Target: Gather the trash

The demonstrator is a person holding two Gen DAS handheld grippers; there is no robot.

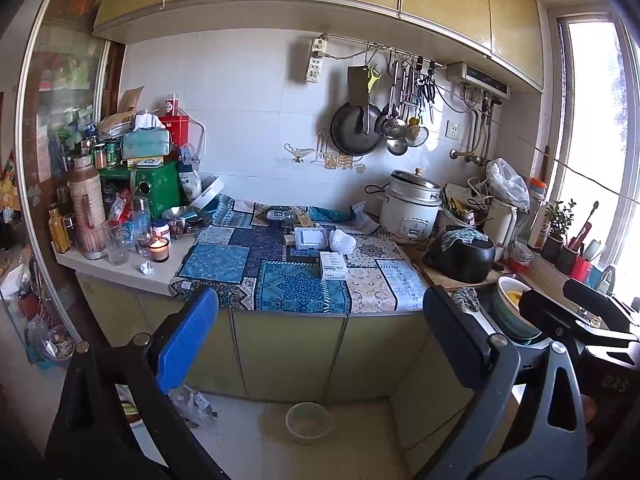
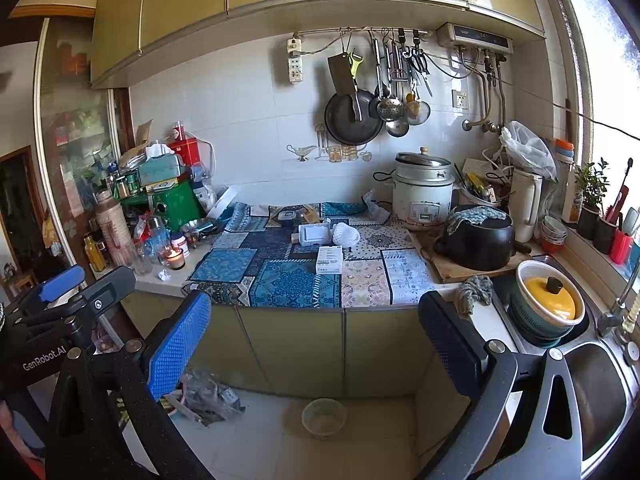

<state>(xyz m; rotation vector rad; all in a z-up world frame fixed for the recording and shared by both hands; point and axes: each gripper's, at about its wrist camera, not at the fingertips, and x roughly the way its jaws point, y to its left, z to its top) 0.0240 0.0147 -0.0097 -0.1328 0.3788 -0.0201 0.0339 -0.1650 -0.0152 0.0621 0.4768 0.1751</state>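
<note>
Both cameras look straight at the kitchen counter from a little way back. The left one sits more to the left. Both see the patterned cloth and the small bin below.
</note>
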